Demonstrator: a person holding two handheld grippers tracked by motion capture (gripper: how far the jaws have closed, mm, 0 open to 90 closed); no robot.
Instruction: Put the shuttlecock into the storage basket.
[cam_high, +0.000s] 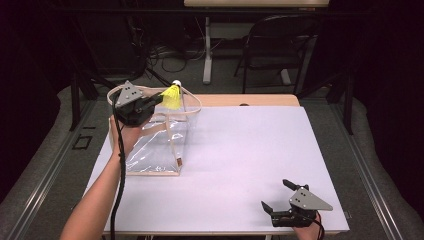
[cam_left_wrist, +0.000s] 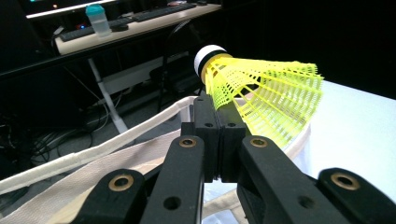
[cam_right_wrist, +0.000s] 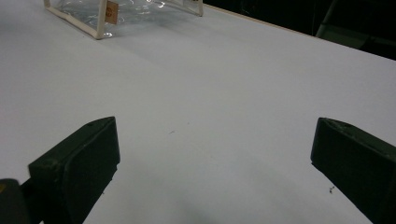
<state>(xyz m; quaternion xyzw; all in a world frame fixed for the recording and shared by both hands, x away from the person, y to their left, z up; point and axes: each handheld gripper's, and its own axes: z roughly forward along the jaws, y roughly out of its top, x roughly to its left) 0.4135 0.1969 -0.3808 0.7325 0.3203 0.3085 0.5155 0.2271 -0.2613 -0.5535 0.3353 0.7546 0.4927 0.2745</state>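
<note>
Shuttlecock of yellow plastic mesh with a white, black-banded cork tip (cam_left_wrist: 261, 91), pinched at the skirt's lower edge between the pressed-together jaws of the left gripper (cam_high: 159, 99), cork tilted up and away from the jaw tips. Held just above the open mouth of a clear vinyl tote bag with cream fabric trim and handles (cam_high: 160, 145), directly below and beside the jaws.

Likely very light, nearly weightless in the grip. Skirt springy and thin, a lattice of fine ribs; prone to buckling under a hard squeeze, so best taken lightly at the skirt rim or, firmer, at the stiff rounded cork. Bag walls glossy, floppy, probably slippery; trim soft and woven.

Right gripper (cam_high: 277, 197) idle, low over the smooth matte white table (cam_high: 240, 150), jaws spread wide with nothing between.
</note>
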